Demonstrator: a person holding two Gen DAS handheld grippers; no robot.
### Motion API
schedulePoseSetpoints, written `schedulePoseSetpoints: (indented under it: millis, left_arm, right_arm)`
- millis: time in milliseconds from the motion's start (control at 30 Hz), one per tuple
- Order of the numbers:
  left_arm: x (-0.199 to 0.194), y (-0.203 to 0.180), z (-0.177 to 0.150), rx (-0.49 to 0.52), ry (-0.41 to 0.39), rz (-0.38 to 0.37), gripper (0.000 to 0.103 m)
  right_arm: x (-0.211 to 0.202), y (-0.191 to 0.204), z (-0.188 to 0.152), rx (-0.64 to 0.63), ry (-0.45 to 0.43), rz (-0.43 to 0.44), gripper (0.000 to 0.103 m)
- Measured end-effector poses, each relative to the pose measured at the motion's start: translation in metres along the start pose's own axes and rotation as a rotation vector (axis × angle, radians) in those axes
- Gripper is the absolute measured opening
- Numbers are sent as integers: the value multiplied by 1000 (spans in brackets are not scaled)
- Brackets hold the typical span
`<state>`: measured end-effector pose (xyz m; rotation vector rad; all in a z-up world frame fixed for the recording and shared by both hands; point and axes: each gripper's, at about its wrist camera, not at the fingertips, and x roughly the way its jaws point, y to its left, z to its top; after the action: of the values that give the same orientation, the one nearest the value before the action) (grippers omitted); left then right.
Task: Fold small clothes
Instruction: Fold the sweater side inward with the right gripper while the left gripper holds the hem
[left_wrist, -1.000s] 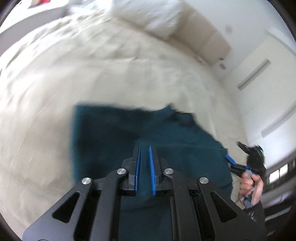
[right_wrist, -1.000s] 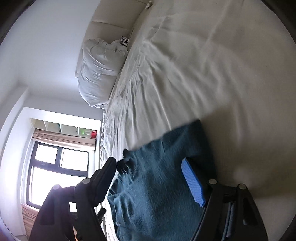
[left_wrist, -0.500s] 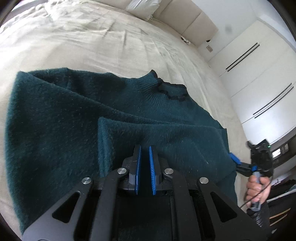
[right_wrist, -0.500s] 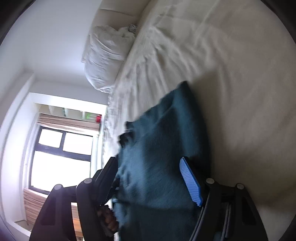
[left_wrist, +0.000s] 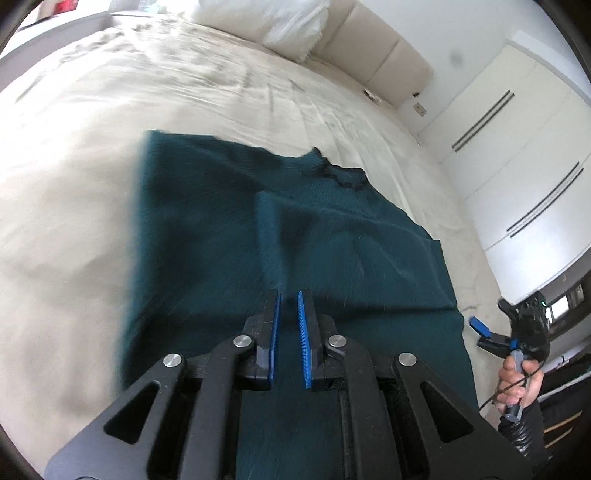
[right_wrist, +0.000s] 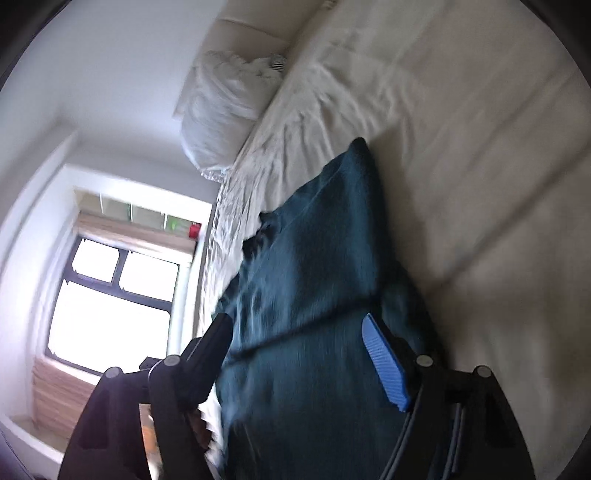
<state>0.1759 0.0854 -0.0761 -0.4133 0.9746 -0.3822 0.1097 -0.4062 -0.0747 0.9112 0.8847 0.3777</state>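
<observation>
A dark teal knit sweater (left_wrist: 229, 236) lies spread on the cream bed (left_wrist: 81, 155), its collar at the far side and one sleeve folded across its front. My left gripper (left_wrist: 289, 314) hovers above the sweater's near part, its blue pads almost together with a narrow gap and nothing between them. My right gripper (right_wrist: 295, 343) is wide open above the sweater (right_wrist: 317, 258), empty. It also shows at the sweater's right edge in the left wrist view (left_wrist: 480, 328), held by a hand.
White pillows (left_wrist: 266, 18) and a padded headboard (left_wrist: 373, 55) stand at the far end of the bed. White wardrobe doors (left_wrist: 524, 147) line the right side. A window (right_wrist: 107, 306) lies beyond the bed's far side in the right wrist view.
My left gripper has lifted and pulled back from the sweater, which now looks smaller. My right gripper has stayed open and shifted a little along the sweater's edge.
</observation>
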Motion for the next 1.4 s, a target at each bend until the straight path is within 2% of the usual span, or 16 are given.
schedulePoseSetpoints:
  millis: [33,67,133,167,200,400,467,667,700,733,800,867,1067,1200,1333,1400]
  left_arm:
    - [-13,4,-8,-8,-2,5,11]
    - [-28,9,-19,-18,-3,10,19]
    - [-59,20,-45,-48,1,18,40]
    - [-72,24,-58,-59,4,23,63]
    - [-84,27,-71,-68,3,30,69]
    - [-129,44,-144,-132,109,-5,69]
    - [-134,47,-163,-156,149,-17,69]
    - [-142,45,-207,-143,221,-74,69]
    - [-140,46,-211,-148,229,-73,65]
    - [-138,45,-212,-151,236,-77,62]
    - [-130,44,-216,-157,259,-84,43]
    - [-125,43,-219,-153,281,-79,33]
    - [-113,42,-216,-151,288,-87,30]
    - [-109,42,-216,-143,306,-103,29]
    - [-102,40,-220,-139,333,-105,29]
    - [-99,39,-218,-141,332,-104,29]
  right_arm:
    - [-12,6,-14,-45,6,-23,76]
    - [-18,10,-22,-72,13,-41,76]
    - [-31,15,-49,-139,39,-93,76]
    - [-37,15,-59,-164,53,-108,76]
    - [-42,15,-69,-184,65,-122,76]
    - [-78,7,-118,-196,89,-127,76]
    - [-85,4,-126,-188,93,-127,76]
    - [-91,1,-143,-189,130,-155,76]
    - [-92,1,-147,-189,135,-162,76]
    - [-92,1,-149,-186,136,-169,76]
    - [-92,-1,-154,-180,142,-176,76]
    - [-94,-3,-159,-180,153,-185,76]
    - [-106,-10,-170,-195,190,-231,73]
    - [-120,-14,-168,-203,199,-291,73]
    - [-126,-17,-170,-217,247,-336,73]
    - [-127,-22,-170,-203,257,-333,73]
